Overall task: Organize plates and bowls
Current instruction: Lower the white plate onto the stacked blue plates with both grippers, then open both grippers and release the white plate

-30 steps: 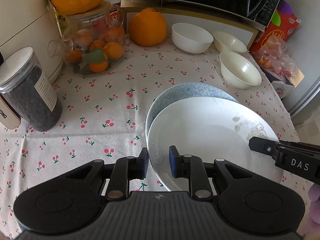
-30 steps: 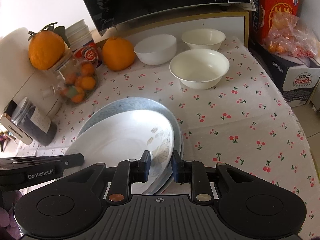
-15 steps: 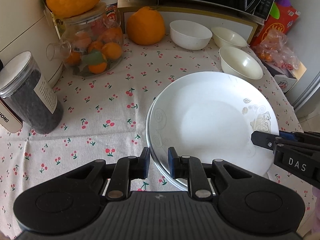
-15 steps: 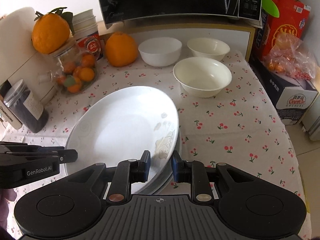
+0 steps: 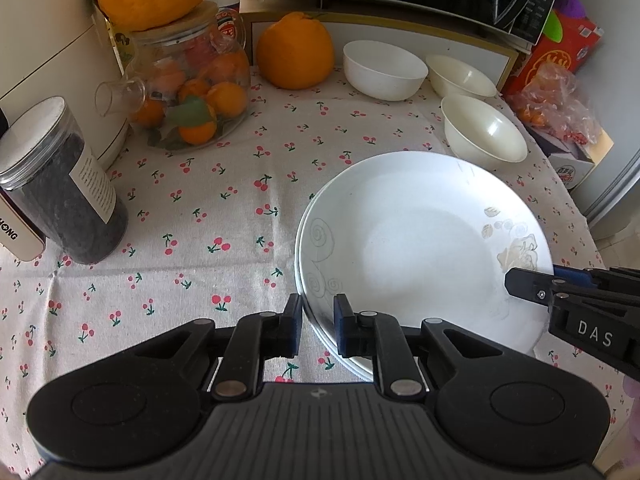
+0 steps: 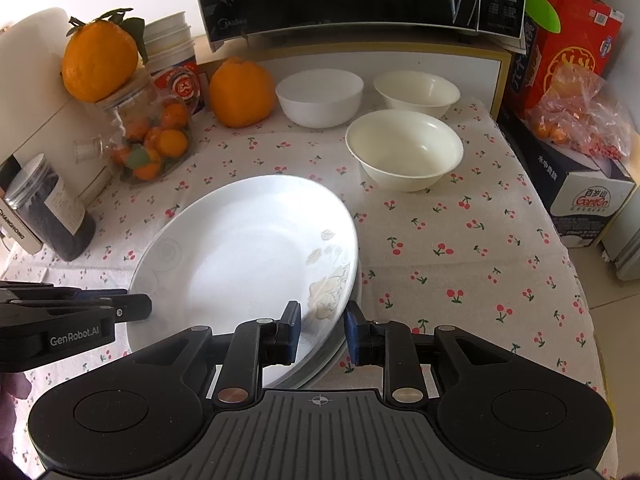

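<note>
Where a blue-patterned plate showed a second ago, now covered: white plate (image 5: 424,240) stacked squarely on it, lower centre of frame, on cherry-print tablecloth (image 5: 200,208). Left gripper (image 5: 317,330) closing on near-left rim, rim between pads. Right gripper (image 6: 320,330) clenched on stack's opposite edge. Three bowls (image 6: 404,150) unmoved, upper right. Fruit jar (image 5: 192,108) unmoved, upper left.

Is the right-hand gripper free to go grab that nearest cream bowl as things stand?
Probably not yet. The right gripper is clamped on the white plate's rim, as is the left gripper. Once it lets go, bare tablecloth leads to the cream bowl.
</note>
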Tool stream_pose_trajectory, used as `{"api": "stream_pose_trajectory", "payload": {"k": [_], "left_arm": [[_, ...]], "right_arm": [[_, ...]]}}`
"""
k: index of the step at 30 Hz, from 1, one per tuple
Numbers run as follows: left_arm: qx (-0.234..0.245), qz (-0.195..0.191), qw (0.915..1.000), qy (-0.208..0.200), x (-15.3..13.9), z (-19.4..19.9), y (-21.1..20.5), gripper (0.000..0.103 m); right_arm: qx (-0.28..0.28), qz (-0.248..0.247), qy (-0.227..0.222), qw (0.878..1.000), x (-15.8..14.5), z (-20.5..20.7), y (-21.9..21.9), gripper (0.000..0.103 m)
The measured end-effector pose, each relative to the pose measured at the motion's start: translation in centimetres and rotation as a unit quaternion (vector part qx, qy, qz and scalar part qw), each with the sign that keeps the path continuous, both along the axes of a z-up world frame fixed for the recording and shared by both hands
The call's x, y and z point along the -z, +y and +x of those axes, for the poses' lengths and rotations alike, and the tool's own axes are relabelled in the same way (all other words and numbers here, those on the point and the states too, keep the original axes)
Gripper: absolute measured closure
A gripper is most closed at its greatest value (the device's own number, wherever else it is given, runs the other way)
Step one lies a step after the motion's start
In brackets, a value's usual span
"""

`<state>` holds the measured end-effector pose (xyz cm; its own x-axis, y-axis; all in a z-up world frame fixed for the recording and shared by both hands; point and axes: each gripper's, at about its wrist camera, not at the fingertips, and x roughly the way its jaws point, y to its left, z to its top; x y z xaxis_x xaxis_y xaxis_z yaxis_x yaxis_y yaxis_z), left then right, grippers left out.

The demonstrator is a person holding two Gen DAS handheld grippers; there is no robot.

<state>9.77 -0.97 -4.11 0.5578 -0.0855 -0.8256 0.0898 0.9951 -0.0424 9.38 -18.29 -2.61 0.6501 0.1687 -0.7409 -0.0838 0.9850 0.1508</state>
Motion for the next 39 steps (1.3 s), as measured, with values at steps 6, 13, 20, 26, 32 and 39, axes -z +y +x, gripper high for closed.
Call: {"api": "stream_pose_trajectory", "payload": {"k": [6, 13, 20, 26, 32, 39], "left_arm": [[0.0, 0.0, 1.0, 0.0, 0.0, 0.0, 0.0, 0.089], [-0.002, -0.008, 1.0, 0.002, 0.0, 0.1, 0.2, 0.089], [0.005, -0.022, 0.9997, -0.01, -0.7, -0.2, -0.1, 0.075], [0.002, -0.027, 0.9996, -0.011, -0.9, -0.3, -0.1, 0.064], [-0.008, -0.028, 0.9993, -0.026, -1.3, -0.4, 0.0, 0.04], [-0.027, -0.036, 0.9983, -0.037, -1.7, -0.5, 0.1, 0.014]], "right_arm": [[0.004, 0.0, 0.015, 1.0, 0.2, 0.1, -0.3, 0.078], [-0.001, -0.013, 0.017, 1.0, 0.0, 0.0, 0.1, 0.078], [-0.005, -0.014, 0.001, 1.0, -0.9, -0.4, 0.3, 0.043], [0.0, -0.01, 0.001, 1.0, -1.1, -0.5, -0.1, 0.033], [0.016, 0.012, 0.003, 1.0, -1.0, -0.6, -1.5, 0.027], [0.031, 0.042, -0.002, 0.999, -1.0, -1.1, -3.6, 0.016]]}}
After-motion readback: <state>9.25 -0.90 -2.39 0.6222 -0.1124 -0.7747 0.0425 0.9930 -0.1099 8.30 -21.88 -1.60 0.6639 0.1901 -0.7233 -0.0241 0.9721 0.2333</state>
